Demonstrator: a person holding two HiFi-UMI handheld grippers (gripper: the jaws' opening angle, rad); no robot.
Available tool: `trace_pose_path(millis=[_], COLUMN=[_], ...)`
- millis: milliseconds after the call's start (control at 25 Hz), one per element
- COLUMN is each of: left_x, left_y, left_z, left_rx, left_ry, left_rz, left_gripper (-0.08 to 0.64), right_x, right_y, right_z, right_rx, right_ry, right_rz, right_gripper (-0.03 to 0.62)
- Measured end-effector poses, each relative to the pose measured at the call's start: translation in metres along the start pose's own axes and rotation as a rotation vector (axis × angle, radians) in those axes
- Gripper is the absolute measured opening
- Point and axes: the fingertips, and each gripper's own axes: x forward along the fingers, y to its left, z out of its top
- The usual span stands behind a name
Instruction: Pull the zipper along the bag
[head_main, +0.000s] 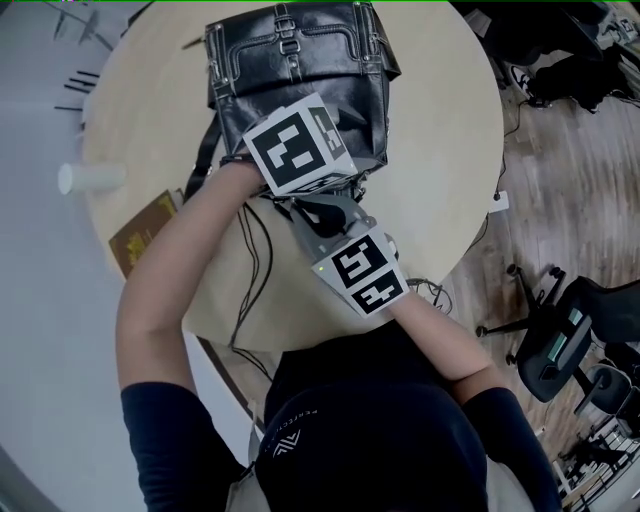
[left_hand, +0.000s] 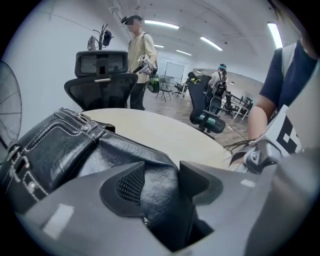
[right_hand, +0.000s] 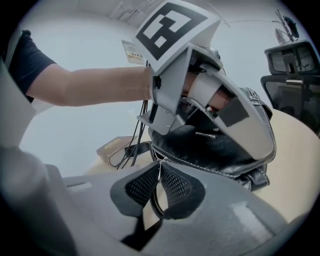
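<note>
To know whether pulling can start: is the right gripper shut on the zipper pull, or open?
Shut on it. In its own view the right gripper has its pads closed on the zipper pull of the black bag.

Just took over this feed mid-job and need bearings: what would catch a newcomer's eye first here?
The black leather bag at the far side of the round table stands out first, with both marker-cube grippers crowded against its near edge. There the right gripper pinches the zipper pull, while the left gripper clamps a fold of the bag's leather just above it.
</note>
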Motion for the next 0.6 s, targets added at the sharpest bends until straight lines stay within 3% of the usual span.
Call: trace_pose_path(millis=[360,600], left_x=[-0.025,-0.063], left_y=[-0.009,0.005], left_z=[-0.008,-0.011], left_rx=[-0.05,-0.144], left_ry=[-0.076,-0.18], left_rz=[0.022,0.145], left_gripper=[0.198,0.142], right_x=[-0.005,-0.015], right_y=[0.009,0.011], right_z=[-0.009,-0.01], right_rx=[-0.049,-0.077], right_ry=[0.029,0.051], right_rz=[0.028,0.035], right_gripper=[0.066,0.061])
